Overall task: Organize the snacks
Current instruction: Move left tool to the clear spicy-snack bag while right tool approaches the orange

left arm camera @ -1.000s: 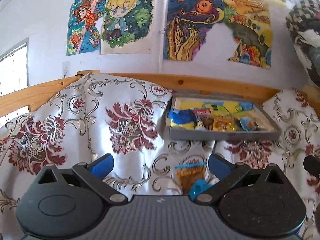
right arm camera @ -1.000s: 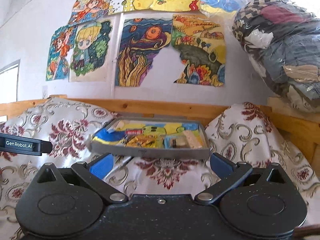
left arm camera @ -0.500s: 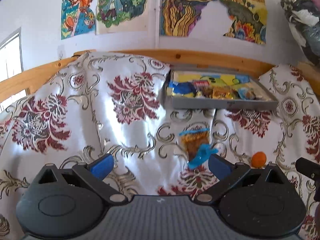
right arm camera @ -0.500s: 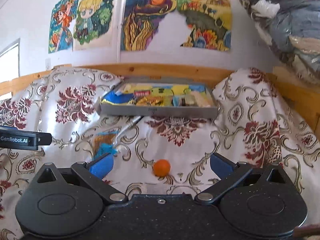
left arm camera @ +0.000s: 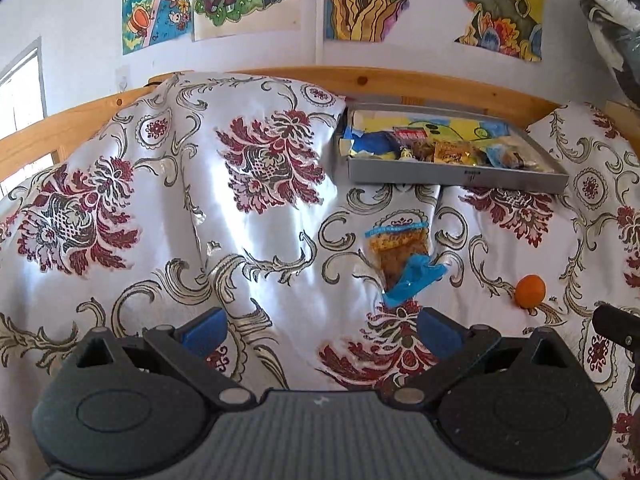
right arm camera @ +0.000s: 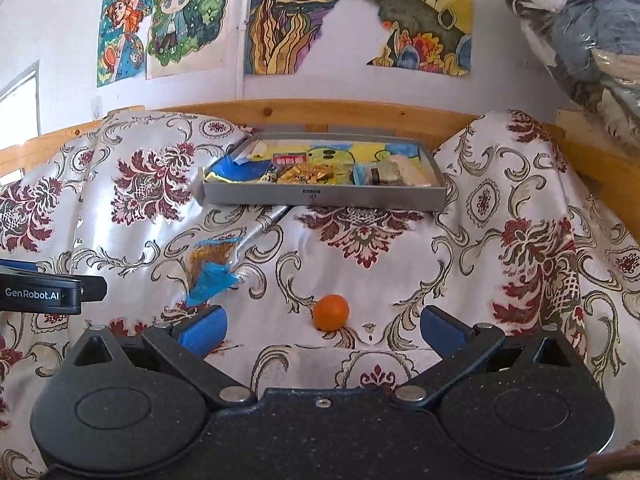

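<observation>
Bare cloth (right arm camera: pixel 360 264) before orange (right arm camera: pixel 330 312), snack bag (right arm camera: pixel 210 268) left

Bright daylight; fisheye-warped, dark corners

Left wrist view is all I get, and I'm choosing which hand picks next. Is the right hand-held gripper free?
Observer: Yes. The right hand-held gripper is open and holds nothing.
Operator: Is it lined up with anything?
Observer: The small round orange fruit lies on the floral satin cloth just ahead of it, roughly centred between its two fingers and untouched.
</observation>
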`<move>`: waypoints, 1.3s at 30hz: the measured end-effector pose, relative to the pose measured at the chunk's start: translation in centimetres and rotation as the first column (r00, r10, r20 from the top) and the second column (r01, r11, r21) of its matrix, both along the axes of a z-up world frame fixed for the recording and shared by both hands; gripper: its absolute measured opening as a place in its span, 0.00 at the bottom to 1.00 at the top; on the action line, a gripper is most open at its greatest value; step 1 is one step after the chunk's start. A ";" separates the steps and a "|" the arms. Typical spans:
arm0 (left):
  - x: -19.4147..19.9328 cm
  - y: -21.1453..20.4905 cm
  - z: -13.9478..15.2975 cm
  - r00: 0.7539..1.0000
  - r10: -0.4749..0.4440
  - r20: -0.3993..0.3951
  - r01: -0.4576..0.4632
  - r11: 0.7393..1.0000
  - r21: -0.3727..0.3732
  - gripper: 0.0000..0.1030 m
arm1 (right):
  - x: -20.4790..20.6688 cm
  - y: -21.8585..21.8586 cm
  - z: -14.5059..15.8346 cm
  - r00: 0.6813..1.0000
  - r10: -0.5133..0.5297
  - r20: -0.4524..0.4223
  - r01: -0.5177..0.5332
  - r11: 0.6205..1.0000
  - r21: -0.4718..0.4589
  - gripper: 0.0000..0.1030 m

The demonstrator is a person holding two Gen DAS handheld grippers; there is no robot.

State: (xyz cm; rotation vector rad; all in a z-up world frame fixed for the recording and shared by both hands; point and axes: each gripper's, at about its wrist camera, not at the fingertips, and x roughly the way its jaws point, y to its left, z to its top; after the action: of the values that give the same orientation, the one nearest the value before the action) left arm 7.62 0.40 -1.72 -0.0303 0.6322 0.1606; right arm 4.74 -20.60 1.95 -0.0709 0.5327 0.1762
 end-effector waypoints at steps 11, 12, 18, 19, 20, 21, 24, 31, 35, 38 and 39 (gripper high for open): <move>0.6 -0.1 -0.4 0.999 0.023 -0.024 -0.023 1.000 0.002 0.99 | 0.7 -0.1 -0.3 0.999 0.005 -0.042 -0.004 1.000 0.011 0.99; 0.7 -0.2 -0.4 0.999 0.024 -0.027 -0.024 1.000 0.003 0.99 | 0.7 -0.1 -0.3 0.999 0.005 -0.048 -0.004 1.000 0.013 0.99; 1.2 -0.4 -0.8 0.999 0.031 -0.041 -0.031 1.000 0.004 0.99 | 1.5 -0.1 -0.7 0.996 0.007 -0.084 -0.005 1.000 0.024 0.99; 1.3 -0.5 -0.8 0.999 0.033 -0.041 -0.033 0.999 0.001 0.99 | 1.6 -0.2 -0.7 0.996 0.008 -0.088 -0.006 1.000 0.027 0.99; 1.4 -0.5 -0.8 0.999 0.033 -0.040 -0.033 0.999 -0.002 0.99 | 1.8 -0.2 -0.8 0.996 0.009 -0.092 -0.006 1.000 0.030 0.99; 1.5 -0.6 -0.9 0.999 0.033 -0.038 -0.033 0.999 -0.003 0.99 | 2.0 -0.2 -0.8 0.996 0.010 -0.094 -0.007 0.999 0.032 0.99; 1.8 -1.0 -1.1 0.999 0.026 -0.044 -0.026 1.000 -0.003 0.99 | 2.7 -0.3 -0.9 0.995 0.005 -0.099 -0.001 0.999 0.033 0.99; 2.6 -1.5 -1.8 0.998 0.017 -0.068 -0.018 1.000 -0.007 0.99 | 4.3 -0.6 -1.3 0.993 -0.001 -0.116 0.005 0.999 0.033 0.99; 3.2 -1.6 -2.0 0.997 0.026 -0.067 -0.027 0.999 -0.018 0.99 | 5.1 -0.6 -1.3 0.994 -0.001 -0.105 0.002 1.000 0.015 0.99; 4.1 -1.8 -1.8 0.997 0.045 -0.062 -0.046 0.999 -0.019 0.99 | 5.8 -0.8 -1.4 0.994 -0.012 -0.109 0.015 1.000 0.023 0.99; 4.4 -1.8 -1.6 0.997 0.046 -0.053 -0.048 0.999 -0.020 0.99 | 6.1 -0.8 -1.5 0.994 -0.011 -0.110 0.014 1.000 0.022 0.99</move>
State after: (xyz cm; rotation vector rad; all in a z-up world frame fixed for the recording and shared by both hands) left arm 12.06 -1.41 -3.37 -0.0613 0.6865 0.2008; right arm 10.80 -21.40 0.46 -0.0361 0.6410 0.1744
